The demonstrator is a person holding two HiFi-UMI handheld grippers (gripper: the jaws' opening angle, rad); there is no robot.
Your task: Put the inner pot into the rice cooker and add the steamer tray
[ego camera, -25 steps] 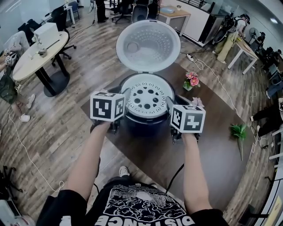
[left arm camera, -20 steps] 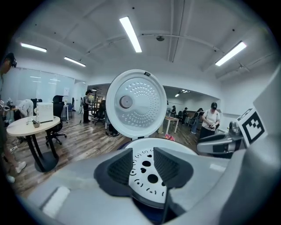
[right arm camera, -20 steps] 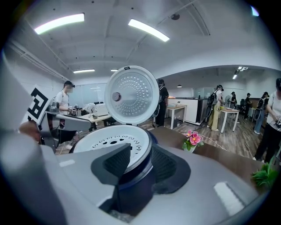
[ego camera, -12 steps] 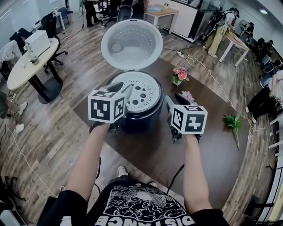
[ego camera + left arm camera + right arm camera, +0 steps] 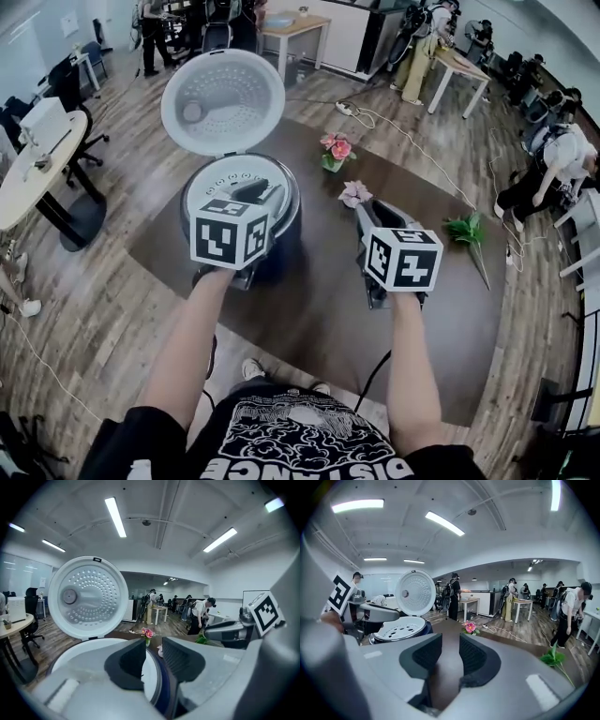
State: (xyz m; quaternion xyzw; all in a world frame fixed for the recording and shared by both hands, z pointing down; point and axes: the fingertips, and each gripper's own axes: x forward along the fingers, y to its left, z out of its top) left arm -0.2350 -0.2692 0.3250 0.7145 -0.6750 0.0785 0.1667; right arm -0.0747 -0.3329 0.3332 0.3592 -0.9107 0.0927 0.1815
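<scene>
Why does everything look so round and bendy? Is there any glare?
Head view: a wide lens bows the floor outward; the cooker looks sharp. Left gripper view: black corners, and the ceiling light glares white. Right gripper view: same round bend; the flower is clear.

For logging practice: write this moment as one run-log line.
steamer tray: in rice cooker | lid: open | left tongs, right tongs: empty, jaws just been closing

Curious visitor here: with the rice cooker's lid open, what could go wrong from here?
The left tool, its empty jaws just closing further, hangs near the steamer tray; a dip could knock it askew. The upright pink flowers beside the rice cooker could tip if an arm swings.
</scene>
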